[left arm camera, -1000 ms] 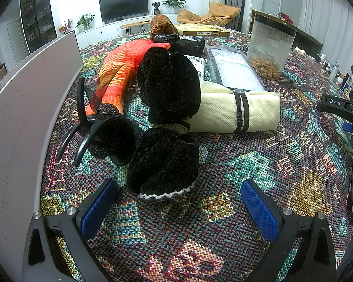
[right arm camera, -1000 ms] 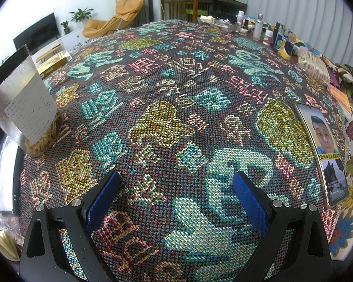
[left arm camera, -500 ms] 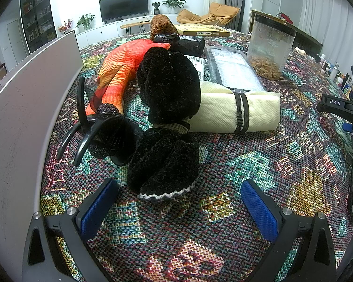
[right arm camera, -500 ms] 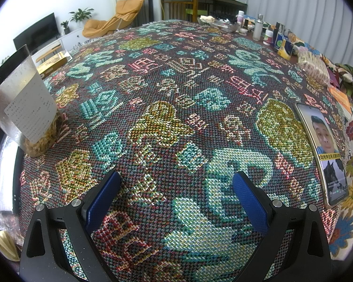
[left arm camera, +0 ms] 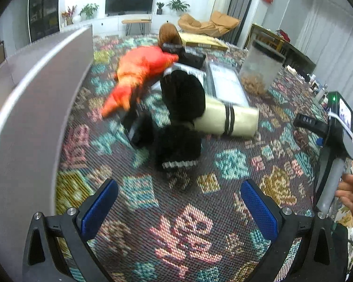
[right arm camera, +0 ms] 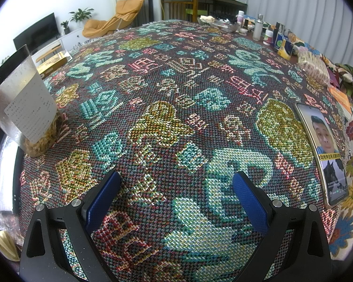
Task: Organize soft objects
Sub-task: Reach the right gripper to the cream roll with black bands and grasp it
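Soft things sit heaped mid-frame in the left view: black slipper (left arm camera: 176, 148) nearest, a second slipper (left arm camera: 183, 96) above it, orange plush (left arm camera: 138, 75) at upper left, cream roll (left arm camera: 230, 119) to the right. Left claw (left arm camera: 178, 209) gapes empty below the near slipper, probably lined up to take it. Right claw (right arm camera: 174, 199) gapes too, over bare worktop (right arm camera: 176, 75) beside a phone (right arm camera: 322, 150), likely kept clear as sorting space.

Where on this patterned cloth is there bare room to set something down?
Widest: the cloth between the clear jar and the phone. Also before the black fuzzy item. Crowded: around the orange plush and cream roll.
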Demonstrator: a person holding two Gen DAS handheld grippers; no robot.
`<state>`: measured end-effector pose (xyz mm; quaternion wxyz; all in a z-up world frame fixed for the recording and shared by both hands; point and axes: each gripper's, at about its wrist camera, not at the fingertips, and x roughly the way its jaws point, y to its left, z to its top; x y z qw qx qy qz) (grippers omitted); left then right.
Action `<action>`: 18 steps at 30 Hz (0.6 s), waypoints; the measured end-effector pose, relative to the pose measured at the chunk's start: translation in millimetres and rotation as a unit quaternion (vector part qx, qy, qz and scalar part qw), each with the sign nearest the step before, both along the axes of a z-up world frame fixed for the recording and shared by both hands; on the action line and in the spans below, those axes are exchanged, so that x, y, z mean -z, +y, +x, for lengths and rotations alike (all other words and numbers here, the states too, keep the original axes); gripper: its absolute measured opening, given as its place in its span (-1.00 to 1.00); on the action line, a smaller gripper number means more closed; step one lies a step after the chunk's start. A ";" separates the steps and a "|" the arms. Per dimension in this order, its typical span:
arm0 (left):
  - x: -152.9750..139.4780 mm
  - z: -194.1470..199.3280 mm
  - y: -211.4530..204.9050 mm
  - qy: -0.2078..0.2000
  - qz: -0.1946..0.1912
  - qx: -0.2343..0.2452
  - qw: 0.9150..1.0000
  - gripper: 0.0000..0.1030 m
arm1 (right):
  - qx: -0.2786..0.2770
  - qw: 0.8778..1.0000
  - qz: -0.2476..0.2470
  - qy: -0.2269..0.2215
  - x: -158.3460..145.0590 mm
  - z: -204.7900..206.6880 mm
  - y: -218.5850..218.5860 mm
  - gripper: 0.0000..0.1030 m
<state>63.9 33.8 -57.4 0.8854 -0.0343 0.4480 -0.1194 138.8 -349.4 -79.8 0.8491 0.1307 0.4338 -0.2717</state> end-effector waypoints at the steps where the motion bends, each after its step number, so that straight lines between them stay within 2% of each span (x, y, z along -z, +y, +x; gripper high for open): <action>1: -2.4 2.2 0.4 0.000 0.002 -0.004 1.000 1.00 | 0.000 1.000 0.000 0.000 0.1 -0.6 0.3 0.90; 5: -12.2 -2.6 0.5 0.005 -0.026 -0.003 1.000 0.99 | 0.000 1.000 0.000 0.000 0.1 -1.1 0.7 0.90; 8: -9.8 -11.0 -0.4 0.011 -0.029 -0.001 1.000 0.99 | -0.001 1.000 0.001 -0.001 0.0 -1.2 0.5 0.91; 10: -5.2 -16.4 1.5 0.019 -0.034 -0.003 0.999 0.99 | -0.034 0.999 0.022 0.003 -4.9 -0.9 4.3 0.89; 11: -3.4 -19.3 3.6 0.022 -0.038 -0.006 0.999 0.99 | -0.088 0.994 0.065 -0.012 -11.3 1.8 7.3 0.89; 12: -2.2 -23.4 7.6 0.022 -0.043 -0.006 0.999 0.99 | -0.152 0.983 0.095 -0.045 -21.3 1.5 17.9 0.84; 14: 0.1 -28.7 11.3 0.021 -0.048 -0.007 0.999 0.99 | -0.257 0.959 0.093 -0.074 -40.1 -2.7 51.5 0.86; 15: 1.1 -30.1 12.1 0.021 -0.047 -0.006 0.999 0.99 | -0.334 0.934 0.102 -0.081 -48.4 -4.1 75.0 0.86; 16: 1.9 -31.1 12.1 0.021 -0.045 -0.005 0.999 0.99 | -0.415 0.900 0.107 -0.075 -55.4 -4.8 104.1 0.84; 18: 2.3 -31.9 10.8 0.021 -0.040 -0.001 0.999 0.99 | -0.515 0.854 0.064 -0.047 -60.7 -4.1 154.1 0.83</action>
